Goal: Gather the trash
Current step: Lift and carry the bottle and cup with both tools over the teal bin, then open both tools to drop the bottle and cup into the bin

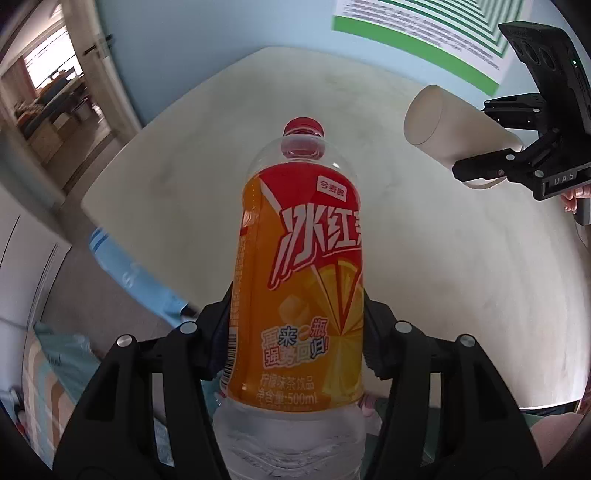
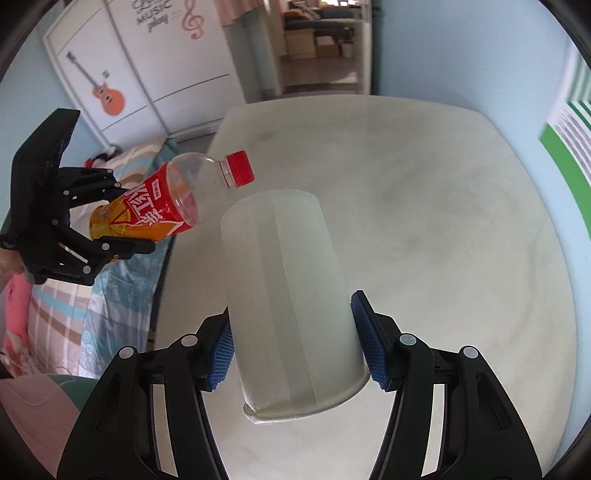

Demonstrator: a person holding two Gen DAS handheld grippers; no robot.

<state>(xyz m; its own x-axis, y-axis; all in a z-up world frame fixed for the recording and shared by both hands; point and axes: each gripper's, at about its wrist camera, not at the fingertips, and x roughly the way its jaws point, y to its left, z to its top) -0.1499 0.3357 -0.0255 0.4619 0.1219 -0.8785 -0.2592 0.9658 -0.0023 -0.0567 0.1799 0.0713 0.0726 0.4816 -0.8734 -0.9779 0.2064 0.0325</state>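
With the left gripper [image 1: 297,354] clamped on the empty bottle [image 1: 299,266] and the right gripper [image 2: 295,350] pinching the paper cup [image 2: 288,306] above the table [image 2: 443,240], a hasty swing could slip the thin-walled cup free

Pale table [image 2: 424,221], blue walls [image 1: 192,37], white guitar-decorated wardrobe [image 2: 147,74].

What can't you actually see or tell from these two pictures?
- Bottle base: cut off by the lower edge of the left wrist view, flanked by the left gripper.
- Paper cup inside: its closed bottom faces both cameras.
- A bin for the trash: in neither view.
- Poster text: too small and blurred.
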